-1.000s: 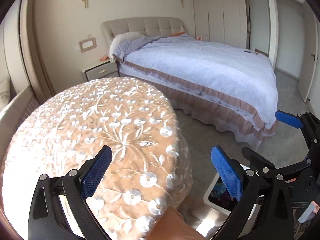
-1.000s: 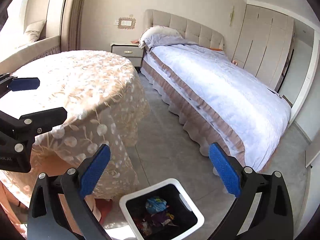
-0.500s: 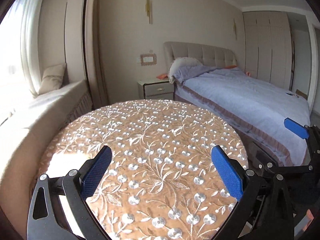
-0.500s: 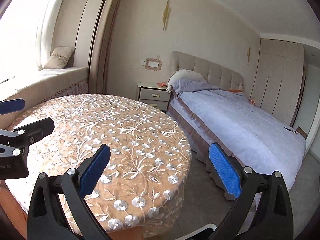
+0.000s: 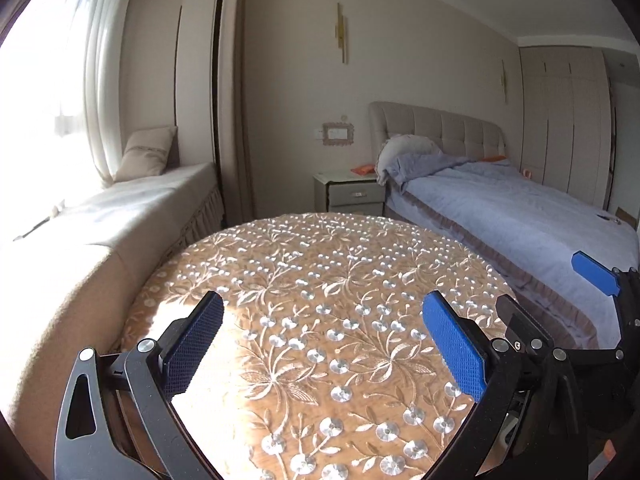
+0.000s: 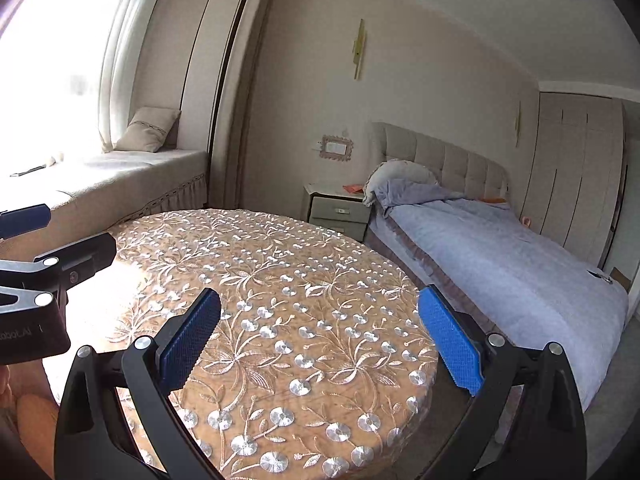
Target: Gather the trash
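Bedroom view has lifted; both claws gape above round table.

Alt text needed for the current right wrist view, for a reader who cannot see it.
The open, empty right claw hovers over a round table draped in floral embroidered cloth. The left claw shows at the left edge; behind are a window seat, a nightstand and a blue-covered bed.

Both views up from floor bin to round table.
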`<state>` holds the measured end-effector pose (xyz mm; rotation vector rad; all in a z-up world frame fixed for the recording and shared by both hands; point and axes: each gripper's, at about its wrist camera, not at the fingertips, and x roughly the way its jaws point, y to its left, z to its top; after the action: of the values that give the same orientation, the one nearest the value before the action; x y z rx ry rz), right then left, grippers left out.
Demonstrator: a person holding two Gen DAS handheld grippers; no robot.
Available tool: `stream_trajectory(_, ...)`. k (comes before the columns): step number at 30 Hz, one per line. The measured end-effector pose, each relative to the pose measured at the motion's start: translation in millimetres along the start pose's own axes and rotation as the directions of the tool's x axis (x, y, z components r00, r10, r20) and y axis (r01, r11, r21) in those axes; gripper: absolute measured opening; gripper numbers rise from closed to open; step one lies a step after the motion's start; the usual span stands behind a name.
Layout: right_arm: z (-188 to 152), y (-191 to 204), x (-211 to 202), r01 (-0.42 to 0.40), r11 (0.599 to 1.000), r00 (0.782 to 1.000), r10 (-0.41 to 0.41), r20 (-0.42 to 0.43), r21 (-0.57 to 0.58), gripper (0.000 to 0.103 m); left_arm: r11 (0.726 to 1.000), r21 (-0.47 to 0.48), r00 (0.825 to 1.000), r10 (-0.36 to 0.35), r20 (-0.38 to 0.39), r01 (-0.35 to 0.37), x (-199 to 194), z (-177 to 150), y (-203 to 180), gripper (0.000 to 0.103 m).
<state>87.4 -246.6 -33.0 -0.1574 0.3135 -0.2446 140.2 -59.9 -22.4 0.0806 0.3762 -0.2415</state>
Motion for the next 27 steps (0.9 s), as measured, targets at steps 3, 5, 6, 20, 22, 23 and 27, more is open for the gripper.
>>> stream_trajectory(3, 0, 5, -4, 0.002, 1.000, 1.000, -0.002, 0.007, -0.006, 0.098, 1.000, 0.004, 1.000, 0.006, 0.011, -0.006, -5, 0, 4, 0.098)
stream_trajectory(5, 1, 8, -8, 0.002, 1.000, 1.000, -0.002, 0.007, -0.015, 0.098, 1.000, -0.007, 1.000, 0.004, 0.015, -0.004, -7, 0, 7, 0.098)
stream_trajectory(6, 1, 9, -9, 0.003, 1.000, 1.000, -0.003, 0.008, -0.018, 0.098, 1.000, -0.011, 1.000, 0.005, 0.017, -0.005, -9, 0, 7, 0.098)
stream_trajectory(20, -1, 3, -19, 0.004, 1.000, 1.000, -0.004, 0.027, 0.003, 0.098, 0.999, -0.004, 0.998, 0.043, 0.046, -0.043, -22, 0, 5, 0.098)
stream_trajectory(22, -1, 2, -18, 0.000, 1.000, 1.000, 0.000, 0.023, 0.005, 0.098, 0.999, -0.002, 0.998, 0.042, 0.045, -0.042, -22, -1, 3, 0.098)
stream_trajectory(23, -1, 2, -19, -0.001, 1.000, 1.000, 0.001, 0.023, 0.006, 0.098, 0.999, 0.001, 0.998, 0.042, 0.046, -0.042, -23, -1, 3, 0.098)
stream_trajectory(27, -2, 0, -19, -0.004, 1.000, 1.000, 0.004, 0.022, 0.013, 0.098, 1.000, 0.006, 0.998, 0.030, 0.052, -0.030, -24, 0, 0, 0.098)
